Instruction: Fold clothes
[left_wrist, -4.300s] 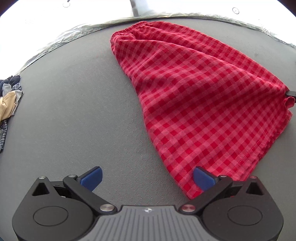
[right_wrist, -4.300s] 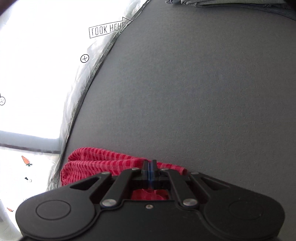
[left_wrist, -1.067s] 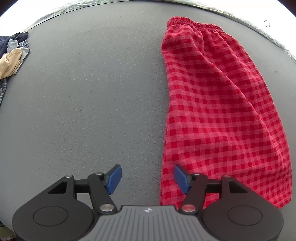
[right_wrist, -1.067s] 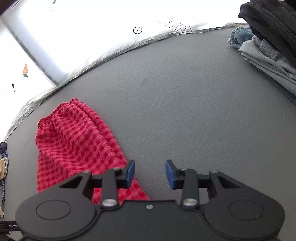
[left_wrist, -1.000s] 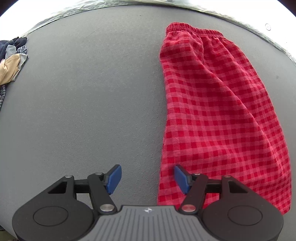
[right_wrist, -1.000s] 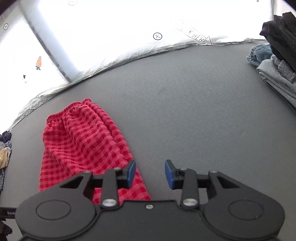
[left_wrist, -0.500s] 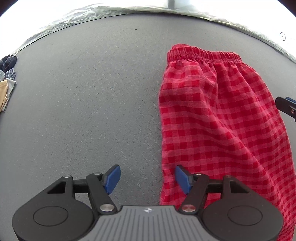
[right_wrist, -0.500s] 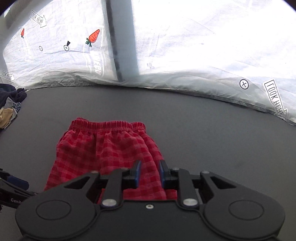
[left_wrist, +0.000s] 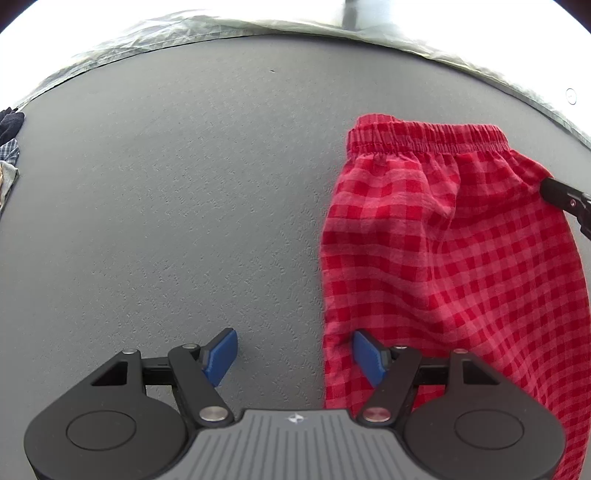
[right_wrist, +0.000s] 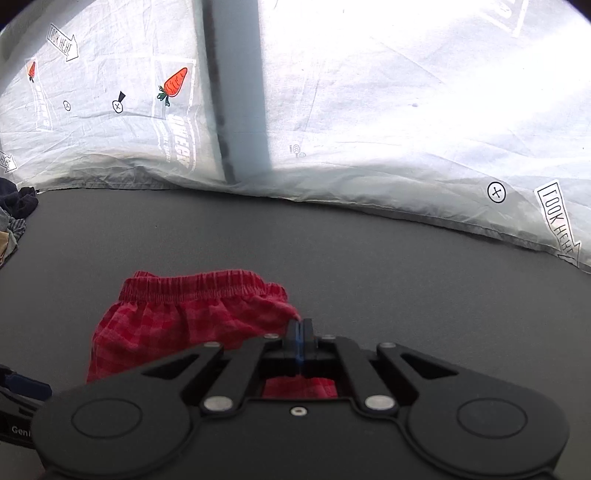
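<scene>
1. Red checked shorts (left_wrist: 443, 251) are laid flat on the grey desk (left_wrist: 166, 221), at 2–4 o'clock in the left wrist view, with the elastic waistband (left_wrist: 424, 138) at the far end. The narrow outline suggests the shorts are already doubled lengthwise; that cannot be confirmed from these views.
2. Right claw (right_wrist: 300, 332): clenched on the right-hand edge of the shorts just below the waistband, with cloth pinched between the blue pads and drawn to a small peak. Its tip is seen at 3 o'clock in the left wrist view.
3. Left claw (left_wrist: 291, 356): released, jaws spread. It is held low at the shorts' left edge, with the right pad over the cloth and the left pad over bare desk. Nothing is gripped.
4. Progress, judged: partway through at most. The shorts are not yet a compact bundle, so at least a crosswise fold is judged outstanding. Whether the pinched edge is being carried over or smoothed cannot be told.
5. Surface: textured dark grey mat, matte.
6. A loose heap of mixed clothes (right_wrist: 14, 221) is at the desk's left edge, at 9 o'clock.
7. Room: a translucent white sheet (right_wrist: 369, 129), strongly backlit, is printed with carrots, "LOOK HERE" arrows and crossed circles. A grey upright (right_wrist: 236, 92) is at 12 o'clock.
</scene>
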